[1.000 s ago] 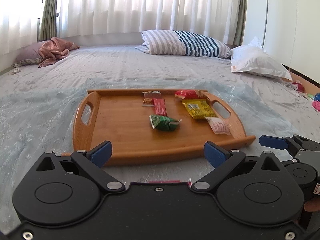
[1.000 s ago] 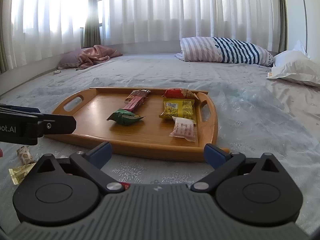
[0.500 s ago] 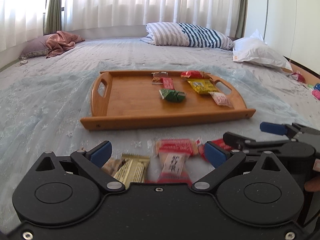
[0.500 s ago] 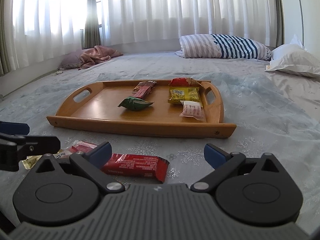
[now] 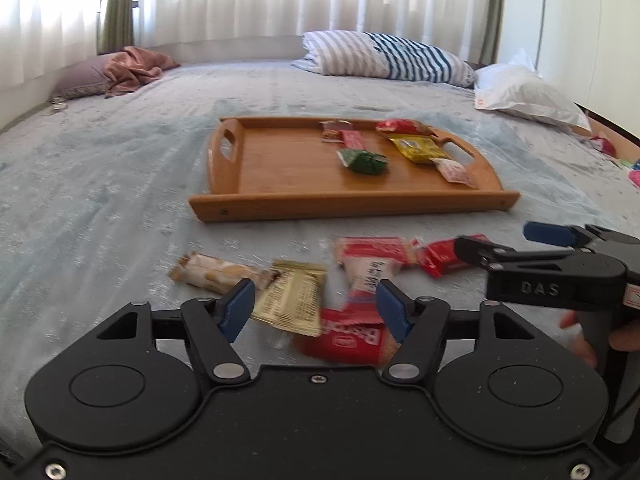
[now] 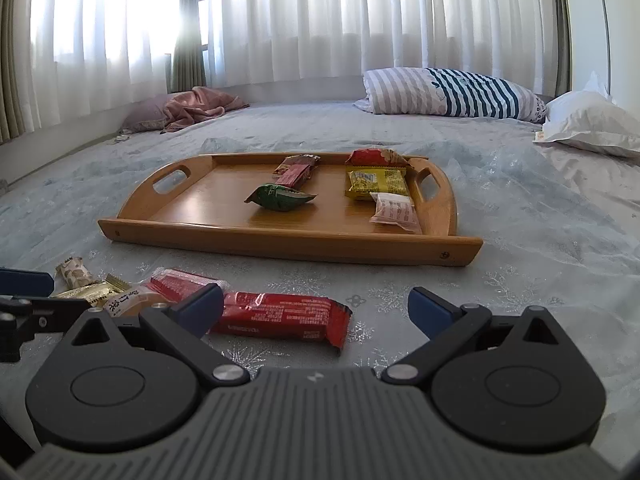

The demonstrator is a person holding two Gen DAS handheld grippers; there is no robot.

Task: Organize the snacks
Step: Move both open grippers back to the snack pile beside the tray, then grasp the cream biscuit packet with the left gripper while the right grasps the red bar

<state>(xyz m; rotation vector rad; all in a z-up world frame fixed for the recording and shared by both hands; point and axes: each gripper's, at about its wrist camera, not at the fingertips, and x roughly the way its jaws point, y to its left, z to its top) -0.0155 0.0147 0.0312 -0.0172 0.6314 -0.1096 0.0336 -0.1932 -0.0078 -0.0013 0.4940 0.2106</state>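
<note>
A wooden tray [image 5: 280, 168] [image 6: 192, 204] lies on the bed and holds several snack packets, among them a green one [image 5: 364, 162] [image 6: 280, 198] and a yellow one [image 5: 416, 149] [image 6: 378, 184]. Loose snacks lie on the blanket in front of it: a gold packet [image 5: 294, 298], a beige bar [image 5: 212, 274], a red-white packet [image 5: 352, 336] and a long red bar [image 6: 280, 316]. My left gripper [image 5: 316, 310] is open and empty, low over the gold and red-white packets. My right gripper [image 6: 316, 308] is open and empty over the red bar; it also shows in the left wrist view [image 5: 516, 244].
A striped pillow [image 5: 384, 56] and a white pillow [image 5: 524, 94] lie at the far side of the bed. A pink cloth on a purple cushion [image 5: 120, 70] lies far left. Curtains hang behind. Small coloured things [image 5: 604, 146] lie at the right edge.
Both grippers have pulled back from the tray and dropped low towards the loose snacks in front of it. The left jaws have narrowed somewhat but stay open.
</note>
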